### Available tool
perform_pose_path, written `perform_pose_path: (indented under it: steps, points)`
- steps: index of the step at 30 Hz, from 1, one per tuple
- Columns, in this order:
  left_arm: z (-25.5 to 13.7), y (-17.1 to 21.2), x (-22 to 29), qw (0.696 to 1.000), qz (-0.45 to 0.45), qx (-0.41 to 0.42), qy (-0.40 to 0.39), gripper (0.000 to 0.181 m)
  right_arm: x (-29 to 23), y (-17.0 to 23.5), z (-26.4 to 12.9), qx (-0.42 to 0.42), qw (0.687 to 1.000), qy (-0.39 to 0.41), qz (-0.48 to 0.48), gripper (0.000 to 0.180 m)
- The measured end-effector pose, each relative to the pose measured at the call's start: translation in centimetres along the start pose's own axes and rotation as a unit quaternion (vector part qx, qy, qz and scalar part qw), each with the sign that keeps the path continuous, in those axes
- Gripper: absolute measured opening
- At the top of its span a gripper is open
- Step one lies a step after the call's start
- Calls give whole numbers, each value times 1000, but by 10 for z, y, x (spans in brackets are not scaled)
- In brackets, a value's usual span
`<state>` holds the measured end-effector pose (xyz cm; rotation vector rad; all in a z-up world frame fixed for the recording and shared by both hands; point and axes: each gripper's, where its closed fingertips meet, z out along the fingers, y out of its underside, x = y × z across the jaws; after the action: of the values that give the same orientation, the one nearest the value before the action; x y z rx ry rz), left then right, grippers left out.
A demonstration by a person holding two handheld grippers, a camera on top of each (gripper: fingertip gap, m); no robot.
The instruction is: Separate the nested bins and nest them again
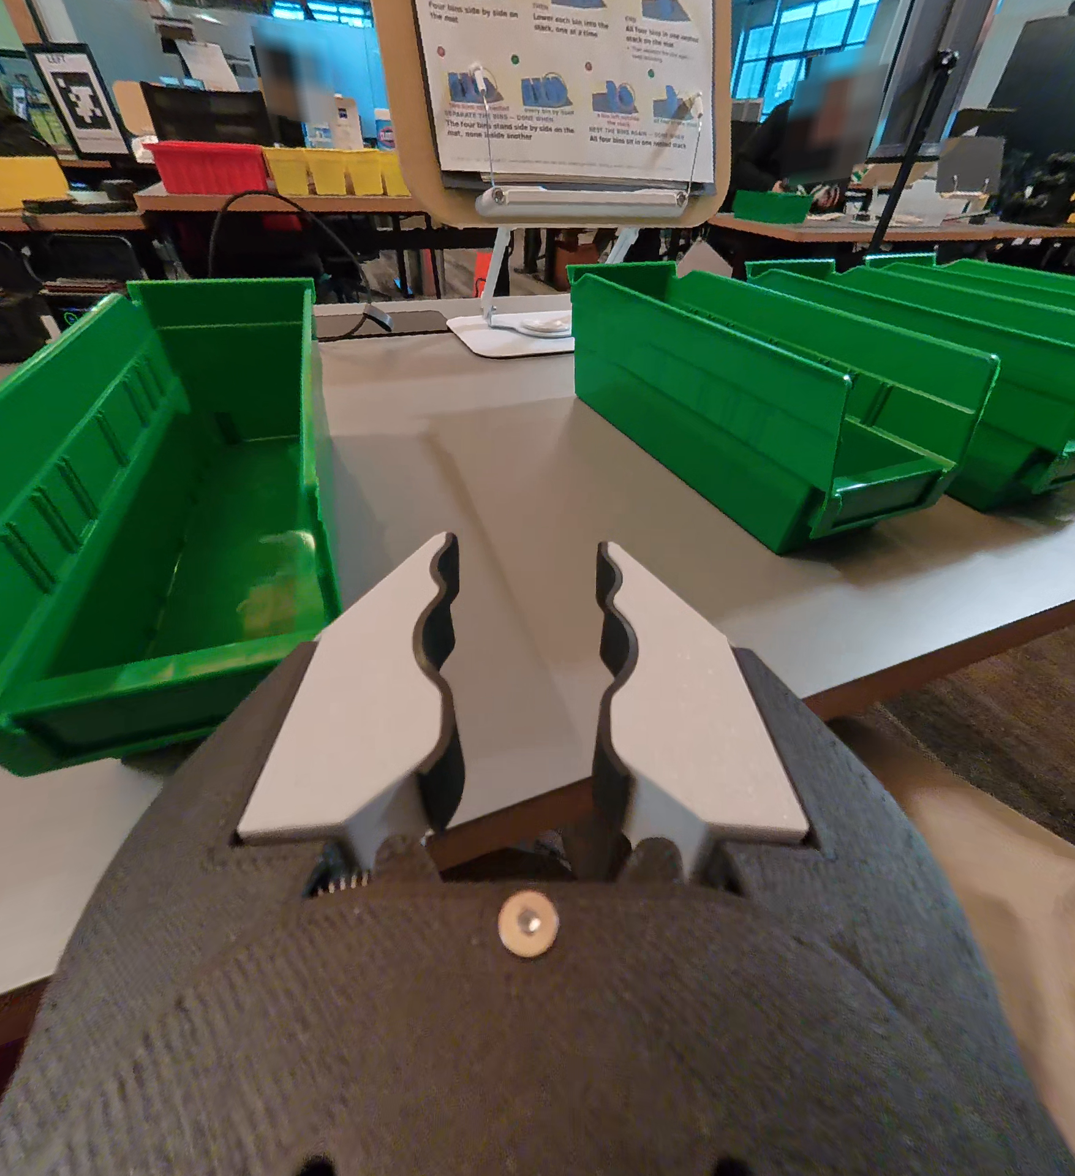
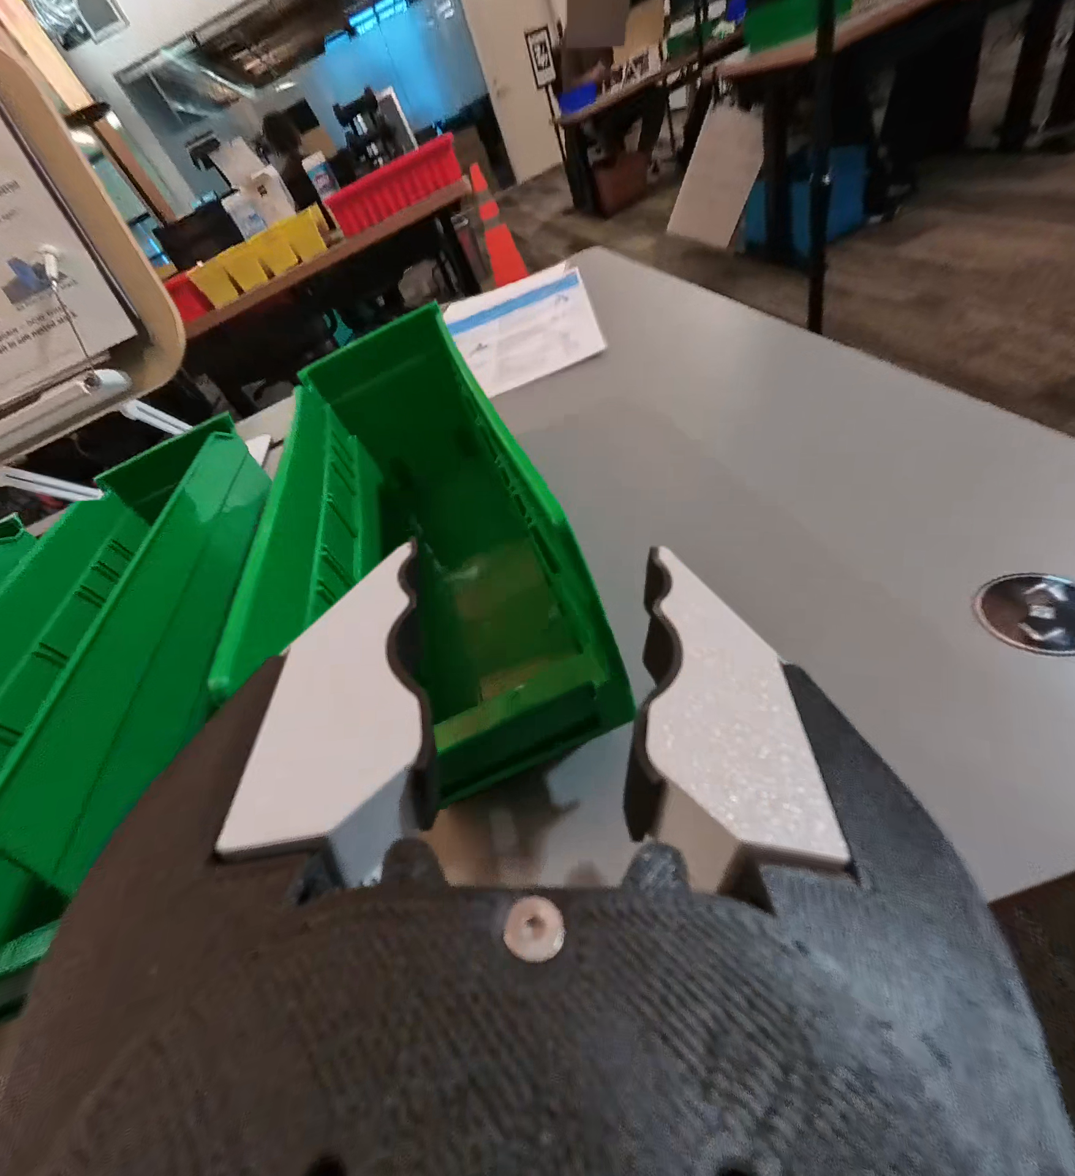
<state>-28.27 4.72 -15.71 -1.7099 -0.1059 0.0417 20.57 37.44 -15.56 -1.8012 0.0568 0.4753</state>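
Left wrist view: the left gripper (image 1: 527,553), jaws apart and holding nothing, hovers over bare grey table (image 1: 522,458) between 1 empty green bin (image 1: 140,509) and a row of green bins (image 1: 776,407).

Right wrist view: the right gripper (image 2: 531,560), jaws apart, hangs above the rightmost bin (image 2: 458,509), glossy ribbed plastic, empty.

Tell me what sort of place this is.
Likely a shared workshop or data-collection lab: rows of tables with red and yellow bins, an instruction sheet on a stand, and green bins laid out.
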Motion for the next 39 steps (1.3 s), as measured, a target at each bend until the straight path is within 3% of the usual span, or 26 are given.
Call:
perform_pose_path:
  steps: [3,6,13,15,21,25,28,35,39]
  points:
    - [-4,4,-1,1000,5,-6,-4,41,4,9,12,-16,1000,0,5,54]
    - [-7,5,-2,1000,9,-8,-6,41,8,18,16,-30,1000,-6,3,11]
    - [-1,9,7,1000,17,-17,6,40,-2,8,9,-23,999,-23,-8,0]
    - [3,10,13,999,21,-18,15,40,-2,-3,1,-8,999,-30,32,0]
    - [13,3,43,998,20,-10,59,39,-7,-59,-47,107,993,-38,16,1]
    - [18,-10,72,996,21,14,81,44,-69,-89,-95,197,972,-124,-28,0]
    - [17,-27,96,995,16,48,91,52,-137,-83,-123,208,957,-195,-48,0]
    - [-10,-52,196,969,6,71,237,78,-282,1,-154,155,945,-228,-175,1]
    - [-26,-70,199,961,-73,104,245,78,-331,49,-163,140,929,-217,-264,1]
